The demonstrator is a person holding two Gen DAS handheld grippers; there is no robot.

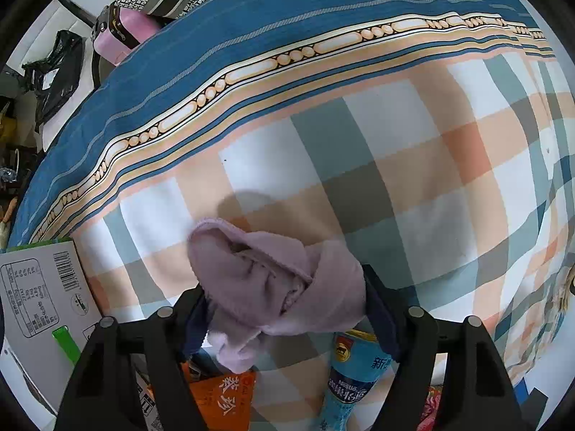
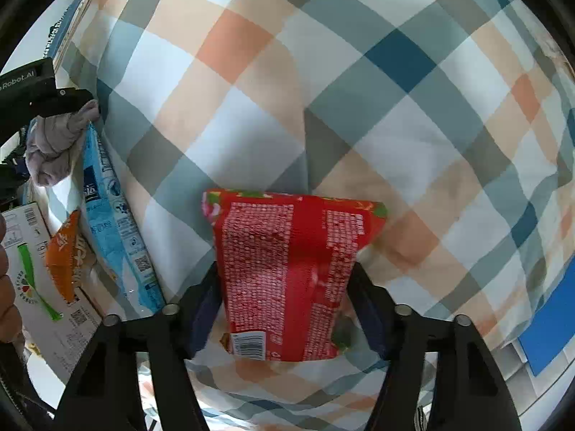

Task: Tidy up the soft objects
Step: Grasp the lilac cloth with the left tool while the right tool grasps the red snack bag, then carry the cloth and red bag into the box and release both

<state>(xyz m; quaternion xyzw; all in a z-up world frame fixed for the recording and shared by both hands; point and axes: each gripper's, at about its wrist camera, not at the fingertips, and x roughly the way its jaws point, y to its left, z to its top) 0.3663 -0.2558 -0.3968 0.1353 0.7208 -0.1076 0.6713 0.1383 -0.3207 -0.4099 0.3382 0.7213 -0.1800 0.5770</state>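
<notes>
My left gripper (image 1: 285,294) is shut on a bunched mauve soft cloth (image 1: 266,280) and holds it above the checked bedsheet (image 1: 395,165). The cloth also shows at the left edge of the right wrist view (image 2: 54,147), hanging from the left gripper (image 2: 77,102). My right gripper (image 2: 284,294) is shut on a red snack packet (image 2: 287,269), held flat between the fingers over the sheet. Below the cloth lie a light blue Nestle pouch (image 1: 354,377) and an orange packet (image 1: 230,402); both also show in the right wrist view, pouch (image 2: 111,222) and orange packet (image 2: 66,255).
A white printed carton (image 1: 39,294) lies at the lower left on the bed, also in the right wrist view (image 2: 36,287). A pink suitcase (image 1: 122,32) and black bags (image 1: 57,68) stand beyond the bed's far edge. A blue panel (image 2: 550,327) is at the right.
</notes>
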